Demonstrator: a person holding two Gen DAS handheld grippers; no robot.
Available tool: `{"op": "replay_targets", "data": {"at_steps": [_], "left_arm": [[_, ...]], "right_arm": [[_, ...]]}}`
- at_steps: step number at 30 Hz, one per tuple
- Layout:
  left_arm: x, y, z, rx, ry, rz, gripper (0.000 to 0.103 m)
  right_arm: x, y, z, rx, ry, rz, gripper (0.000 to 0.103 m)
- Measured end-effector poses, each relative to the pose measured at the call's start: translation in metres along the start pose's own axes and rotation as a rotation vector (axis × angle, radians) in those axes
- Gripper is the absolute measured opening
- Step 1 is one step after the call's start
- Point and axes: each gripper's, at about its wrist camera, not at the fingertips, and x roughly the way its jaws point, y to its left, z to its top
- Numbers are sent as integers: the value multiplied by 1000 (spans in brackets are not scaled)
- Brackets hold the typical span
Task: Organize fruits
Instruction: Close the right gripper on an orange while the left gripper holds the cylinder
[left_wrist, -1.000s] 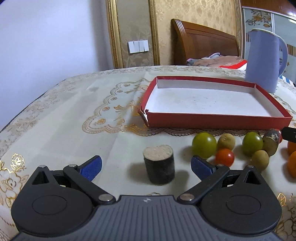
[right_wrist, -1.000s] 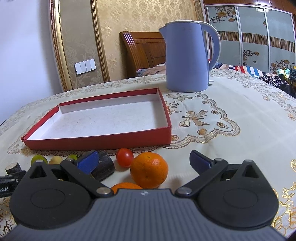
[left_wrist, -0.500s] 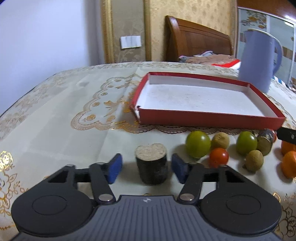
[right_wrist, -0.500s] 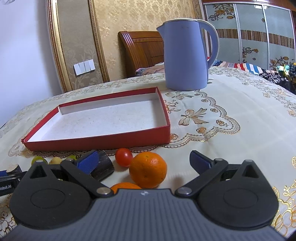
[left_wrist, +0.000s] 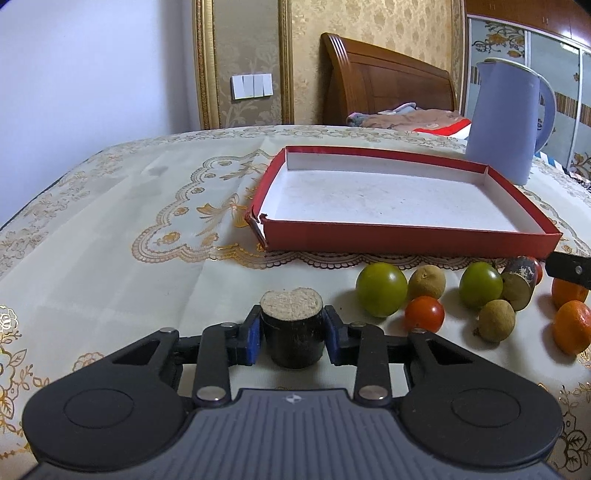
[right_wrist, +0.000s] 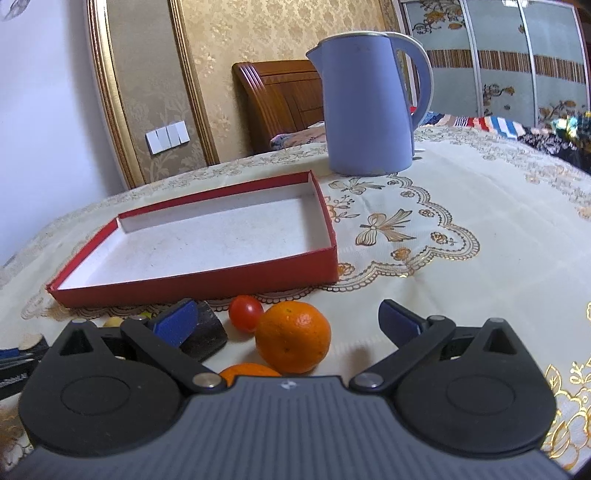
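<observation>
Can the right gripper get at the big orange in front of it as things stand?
Probably yes: the right gripper stands open, the orange sits between its fingers, and only a cherry tomato touches it.

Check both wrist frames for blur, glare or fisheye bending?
Left wrist: sharp, soft light, faint shadows under the sugarcane piece; red tray edges bow slightly. Right wrist: sharp too, door frame bends strongly, wardrobe panels look washed out.

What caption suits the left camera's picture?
Left tool shut on a dark sugarcane stub, its jaws just closed; red tray beyond.
</observation>
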Motion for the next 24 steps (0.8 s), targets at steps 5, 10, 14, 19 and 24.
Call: {"op": "replay_targets", "data": {"at_steps": [5, 10, 14, 19, 24], "left_arm": [[1, 4, 1, -25, 0, -17, 33], [1, 7, 0, -43, -5, -32, 33], [1, 9, -1, -53, -8, -40, 33], [1, 10, -1, -65, -9, -49, 33], [1, 10, -1, -66, -10, -50, 33]], "right_arm": [[-17, -27, -4, -51, 70, 81, 103], [-42, -57, -3, -32, 76, 138, 103], [-43, -62, -11, -15, 66, 160, 103], [-45, -41, -21, -101, 65, 217, 103], [-36, -12, -25, -153, 112, 243, 103]]}}
